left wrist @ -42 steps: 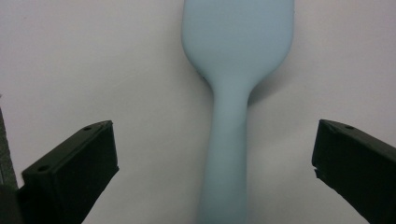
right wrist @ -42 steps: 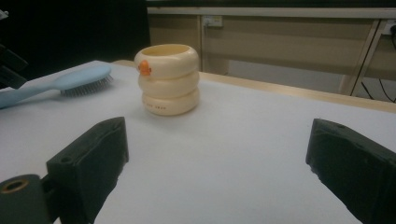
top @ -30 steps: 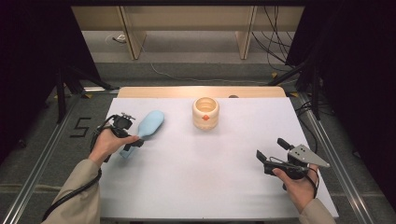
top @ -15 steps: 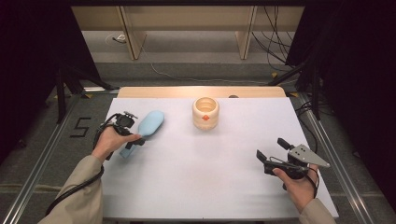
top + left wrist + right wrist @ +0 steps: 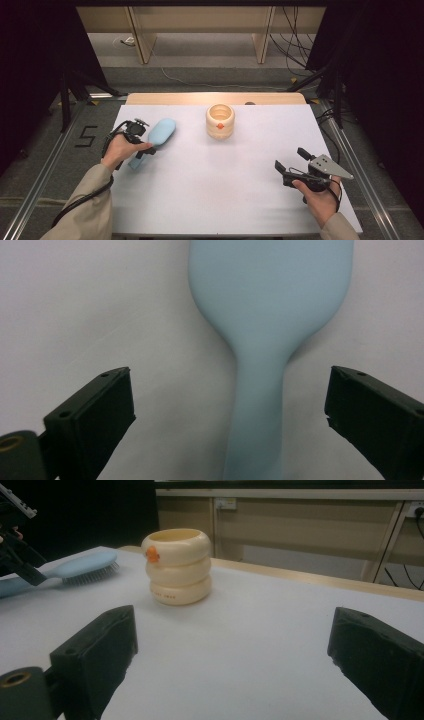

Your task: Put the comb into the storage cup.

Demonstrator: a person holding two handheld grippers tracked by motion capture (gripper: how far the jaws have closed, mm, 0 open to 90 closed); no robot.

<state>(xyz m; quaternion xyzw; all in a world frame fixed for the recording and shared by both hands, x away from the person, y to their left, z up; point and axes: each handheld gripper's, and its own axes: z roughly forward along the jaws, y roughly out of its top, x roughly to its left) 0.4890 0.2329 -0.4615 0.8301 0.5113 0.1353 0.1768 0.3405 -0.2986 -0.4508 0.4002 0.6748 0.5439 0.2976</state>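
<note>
The left tongs (image 5: 145,150) have settled over the blue hairbrush (image 5: 260,340), jaws wide astride its handle, ready to close; right tongs (image 5: 290,162) wait wide.

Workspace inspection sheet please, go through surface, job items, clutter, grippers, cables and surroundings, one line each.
Surface: white table top, with a bare wooden strip along the far edge.
Job's things: light blue hairbrush lying bristles down near the left edge; its handle runs between the left gripper's jaws, untouched.
Clutter: cream ringed cup with an orange mark, upright, far centre.
Grippers: left gripper open, jaws either side of the handle; right gripper open, low over the near right of the table, holding nothing.
Cables: a black cable trails by the left sleeve; more cables on the floor behind the table.
Surroundings: dark drapes at both sides, wooden furniture legs beyond.
</note>
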